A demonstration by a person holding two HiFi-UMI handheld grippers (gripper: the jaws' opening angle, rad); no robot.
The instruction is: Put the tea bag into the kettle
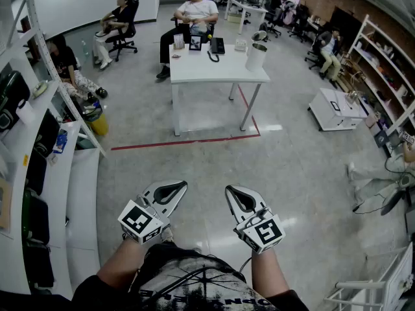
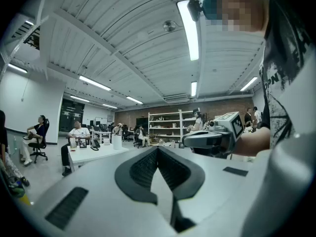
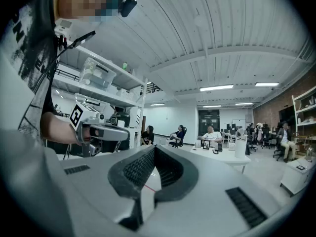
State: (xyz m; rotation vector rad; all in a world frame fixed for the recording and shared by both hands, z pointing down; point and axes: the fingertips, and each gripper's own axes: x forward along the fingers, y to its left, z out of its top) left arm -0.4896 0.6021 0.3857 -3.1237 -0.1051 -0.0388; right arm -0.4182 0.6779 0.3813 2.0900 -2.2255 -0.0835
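Kettle (image 1: 256,57), white, tall, upright

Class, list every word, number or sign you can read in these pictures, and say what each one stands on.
"OPN": print on the person's T-shirt, cut off at the head view's bottom edge.
Marker cubes: square patterns only, no letters.
Picture frames on the white table: too small to read.
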